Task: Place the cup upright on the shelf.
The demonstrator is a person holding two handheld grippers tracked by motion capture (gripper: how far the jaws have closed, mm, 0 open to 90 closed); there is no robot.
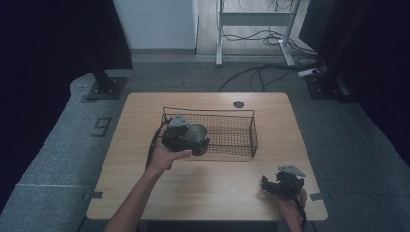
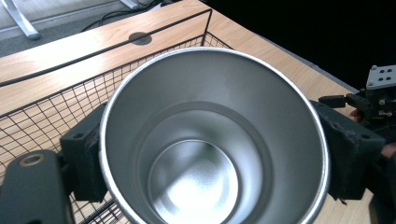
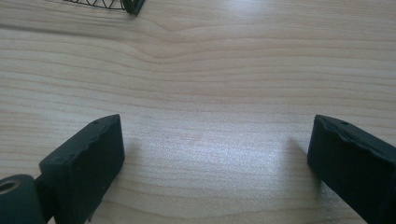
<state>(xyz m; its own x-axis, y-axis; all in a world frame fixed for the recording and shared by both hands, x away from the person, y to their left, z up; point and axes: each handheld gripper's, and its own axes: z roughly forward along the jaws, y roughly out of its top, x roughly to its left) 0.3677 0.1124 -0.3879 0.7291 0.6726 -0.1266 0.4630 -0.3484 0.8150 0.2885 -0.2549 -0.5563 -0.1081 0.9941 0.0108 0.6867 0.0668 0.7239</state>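
Wooden table [image 1: 208,188] carries a wire basket [image 1: 232,133]. Left gripper [image 1: 186,137] clamps a steel cup [image 2: 212,140] over the basket; right gripper [image 1: 275,186] rests spread wide, empty.

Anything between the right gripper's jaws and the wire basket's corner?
No: the right gripper view shows bare table up to the wire basket.

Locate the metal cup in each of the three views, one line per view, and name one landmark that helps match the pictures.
High view: the metal cup sits left of centre, held by the left gripper at the wire basket's near-left corner.
Left gripper view: the cup is central, its mouth open to the camera, a jaw on each side.
Right gripper view: the cup is absent.
Shared landmark: the wire basket.
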